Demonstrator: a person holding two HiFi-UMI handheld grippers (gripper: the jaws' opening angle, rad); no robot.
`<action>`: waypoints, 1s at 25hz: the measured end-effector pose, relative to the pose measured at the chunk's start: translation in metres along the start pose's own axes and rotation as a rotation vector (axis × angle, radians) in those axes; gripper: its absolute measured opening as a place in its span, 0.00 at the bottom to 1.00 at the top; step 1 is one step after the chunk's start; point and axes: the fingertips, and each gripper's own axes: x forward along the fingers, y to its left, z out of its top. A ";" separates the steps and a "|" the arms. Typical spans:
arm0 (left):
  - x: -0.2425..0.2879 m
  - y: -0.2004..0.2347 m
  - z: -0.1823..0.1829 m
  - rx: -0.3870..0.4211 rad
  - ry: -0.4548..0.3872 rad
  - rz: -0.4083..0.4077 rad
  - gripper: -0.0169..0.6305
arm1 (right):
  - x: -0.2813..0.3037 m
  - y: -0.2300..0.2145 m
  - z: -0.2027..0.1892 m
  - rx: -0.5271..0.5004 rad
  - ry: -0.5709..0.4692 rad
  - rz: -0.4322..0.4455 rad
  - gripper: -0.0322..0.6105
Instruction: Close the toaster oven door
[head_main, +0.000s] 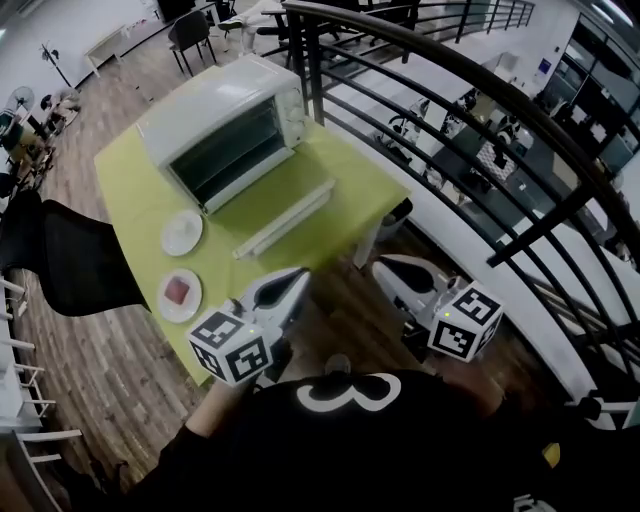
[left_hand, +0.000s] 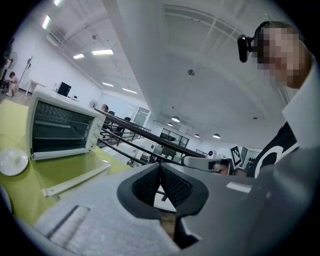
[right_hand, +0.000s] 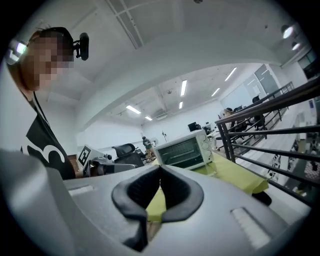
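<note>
A white toaster oven (head_main: 225, 125) stands on the far part of a lime-green table (head_main: 135, 190). Its glass door (head_main: 275, 205) lies dropped open and flat toward me, with the long handle (head_main: 285, 220) at its front edge. Both grippers hover off the table's near side, short of the door and touching nothing. My left gripper (head_main: 298, 277) is shut and empty; the left gripper view shows its pads pressed together (left_hand: 160, 180), with the oven (left_hand: 60, 127) far to the left. My right gripper (head_main: 385, 268) is also shut and empty (right_hand: 160, 185), the oven (right_hand: 182, 149) ahead of it.
Two small white plates sit on the table's left side, one bare (head_main: 182, 232) and one (head_main: 180, 295) with a pinkish slice. A black railing (head_main: 450, 110) runs along the right over a drop to a lower floor. A black chair (head_main: 75, 260) stands left.
</note>
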 end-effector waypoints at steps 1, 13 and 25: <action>0.009 0.010 0.005 -0.004 0.001 0.004 0.05 | 0.007 -0.010 0.006 -0.006 0.003 -0.001 0.05; 0.052 0.074 0.021 -0.038 -0.025 0.127 0.05 | 0.050 -0.082 0.022 0.012 0.039 0.041 0.05; 0.051 0.124 0.040 -0.093 -0.119 0.421 0.05 | 0.119 -0.127 0.042 -0.008 0.171 0.256 0.05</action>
